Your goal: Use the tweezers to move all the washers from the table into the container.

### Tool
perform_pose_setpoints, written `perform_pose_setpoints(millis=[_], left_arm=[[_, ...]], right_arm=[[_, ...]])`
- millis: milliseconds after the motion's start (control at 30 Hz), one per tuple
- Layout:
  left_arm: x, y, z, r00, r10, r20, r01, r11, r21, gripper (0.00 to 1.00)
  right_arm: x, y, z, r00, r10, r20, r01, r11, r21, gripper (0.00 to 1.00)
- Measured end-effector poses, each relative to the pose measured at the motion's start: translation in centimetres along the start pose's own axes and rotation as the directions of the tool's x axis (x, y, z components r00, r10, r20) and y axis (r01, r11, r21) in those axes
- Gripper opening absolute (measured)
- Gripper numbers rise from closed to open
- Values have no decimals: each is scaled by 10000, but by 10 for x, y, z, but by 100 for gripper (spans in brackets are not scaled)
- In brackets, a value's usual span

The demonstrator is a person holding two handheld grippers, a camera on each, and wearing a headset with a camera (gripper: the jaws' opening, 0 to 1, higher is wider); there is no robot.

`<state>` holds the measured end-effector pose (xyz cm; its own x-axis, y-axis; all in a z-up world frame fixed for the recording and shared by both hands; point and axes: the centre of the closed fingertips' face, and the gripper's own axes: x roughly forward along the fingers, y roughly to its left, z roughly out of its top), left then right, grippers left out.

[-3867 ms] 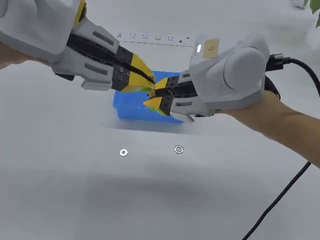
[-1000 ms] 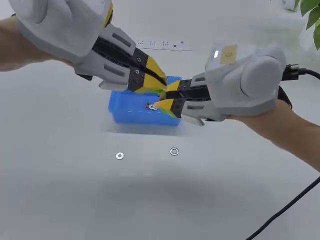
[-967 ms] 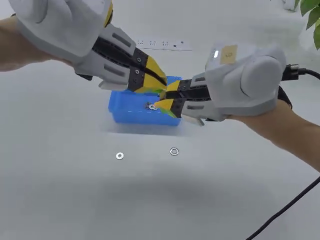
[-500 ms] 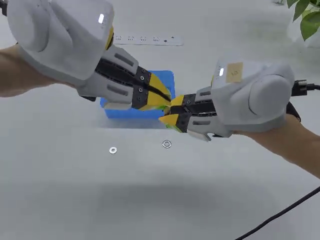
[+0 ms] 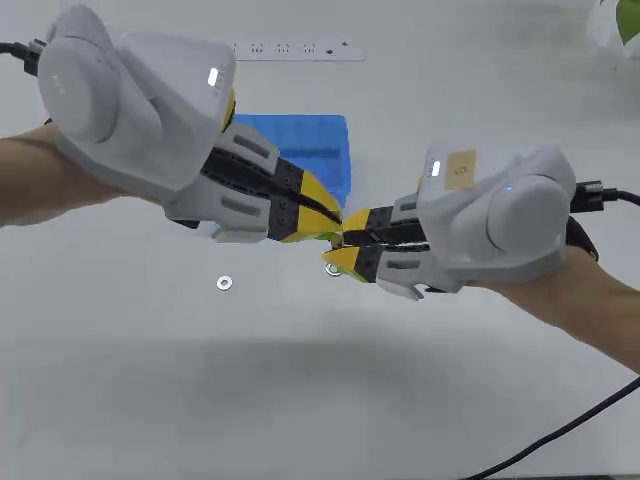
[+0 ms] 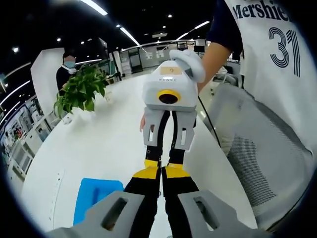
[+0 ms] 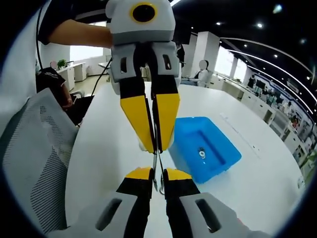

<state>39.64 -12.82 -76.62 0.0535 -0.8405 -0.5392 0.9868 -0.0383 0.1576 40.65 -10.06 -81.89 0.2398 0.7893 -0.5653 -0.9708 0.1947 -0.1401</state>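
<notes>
The tweezers (image 7: 157, 166), one pair, have come away from above the blue container (image 5: 300, 122) and now hang just over the right washer (image 5: 333, 270) in front of it. My left gripper (image 5: 322, 222) and right gripper (image 5: 345, 252) face each other, both pressed together on the tweezers. Two washers lie on the table (image 5: 150, 380), the left washer (image 5: 224, 283) apart in the open. A third washer (image 7: 201, 152) lies in the single container.
</notes>
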Motion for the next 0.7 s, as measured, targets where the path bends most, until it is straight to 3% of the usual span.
perform_pose_setpoints(millis=[700], left_arm=[[10, 3, -17, 9991, -194, -390, 183, 9994, -289, 6]], right_arm=[[17, -6, -16, 9998, 170, -60, -168, 9990, 422, 10]])
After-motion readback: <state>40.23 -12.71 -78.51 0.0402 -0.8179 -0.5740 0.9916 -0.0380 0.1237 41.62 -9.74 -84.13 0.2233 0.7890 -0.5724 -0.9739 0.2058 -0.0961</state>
